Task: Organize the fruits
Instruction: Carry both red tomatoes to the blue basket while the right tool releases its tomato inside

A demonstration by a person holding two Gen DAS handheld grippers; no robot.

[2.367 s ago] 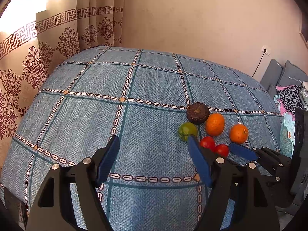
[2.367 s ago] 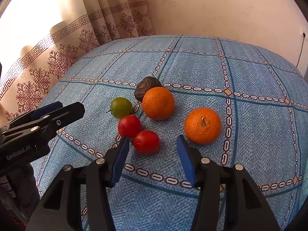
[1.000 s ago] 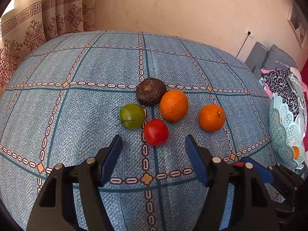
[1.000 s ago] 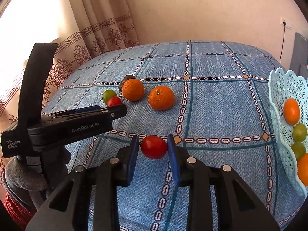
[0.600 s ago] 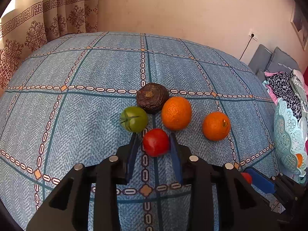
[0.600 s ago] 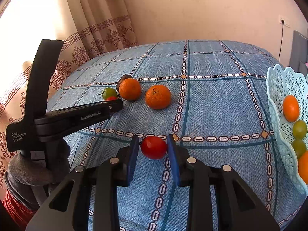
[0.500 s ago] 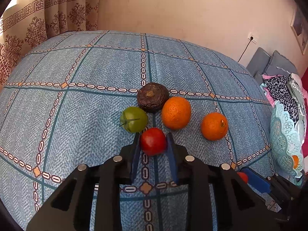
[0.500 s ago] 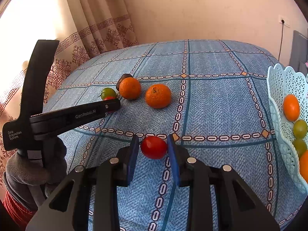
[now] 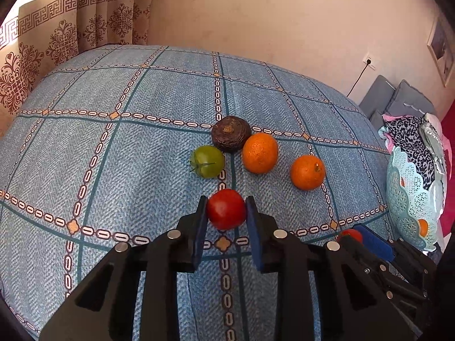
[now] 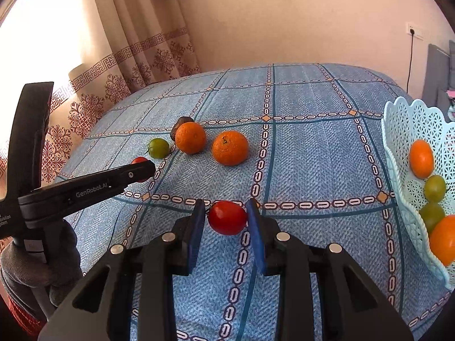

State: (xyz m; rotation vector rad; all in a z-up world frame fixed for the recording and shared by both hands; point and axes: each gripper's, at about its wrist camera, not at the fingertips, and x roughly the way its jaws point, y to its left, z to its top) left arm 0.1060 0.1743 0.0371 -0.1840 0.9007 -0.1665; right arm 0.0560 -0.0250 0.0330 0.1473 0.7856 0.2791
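**Two red tomatoes gripped, basket waiting at three o'clock**
Your left tongs [image 9: 226, 213] clamped one red tomato [image 9: 226, 209] above the bed [image 9: 113, 156]; your right tongs [image 10: 226, 217] clamped another tomato [image 10: 227, 217]. You did well to squeeze gently and carry each over the basket [image 10: 398, 130] rim before releasing.

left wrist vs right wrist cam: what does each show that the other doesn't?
Left wrist only: the full dark fruit, a clothes pile, and a wall picture.

Right wrist only: the basket's inside, holding two oranges and two green fruits, and a gloved hand.

Both: each hand-held gripper shut on a red tomato (left, right), two oranges and a green tomato on the bed.
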